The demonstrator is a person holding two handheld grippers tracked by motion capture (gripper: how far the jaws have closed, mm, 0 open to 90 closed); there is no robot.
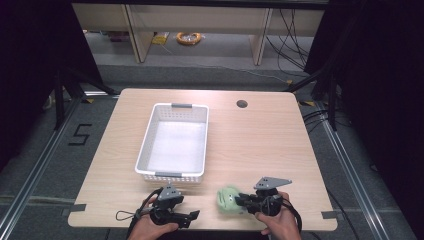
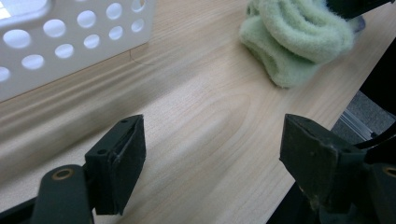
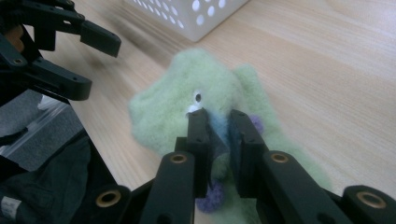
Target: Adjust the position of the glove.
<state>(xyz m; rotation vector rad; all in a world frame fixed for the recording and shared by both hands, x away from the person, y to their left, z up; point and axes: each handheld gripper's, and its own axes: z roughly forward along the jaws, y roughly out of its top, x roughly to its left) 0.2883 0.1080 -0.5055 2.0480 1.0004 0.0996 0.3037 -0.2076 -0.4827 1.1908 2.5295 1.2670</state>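
Observation:
A fluffy light-green plush toy (image 1: 228, 199) with purple and blue bits lies near the table's front edge, right of centre. My right gripper (image 1: 243, 201) is shut on it; in the right gripper view the jaws pinch the green plush toy (image 3: 177, 100) with my right gripper (image 3: 218, 133) closed over a blue patch. My left gripper (image 1: 192, 216) rests low at the front left, open, nothing between its jaws. In the left gripper view, my left gripper (image 2: 212, 163) faces bare wood, with the plush toy (image 2: 292, 39) beyond at the upper right.
A white perforated basket (image 1: 146, 145) stands empty mid-table, its near wall just behind my left gripper; the basket (image 2: 70, 32) sits close in the left gripper view. A cable hole (image 1: 242, 104) lies at the table's far side. The table's front edge is right under both hands.

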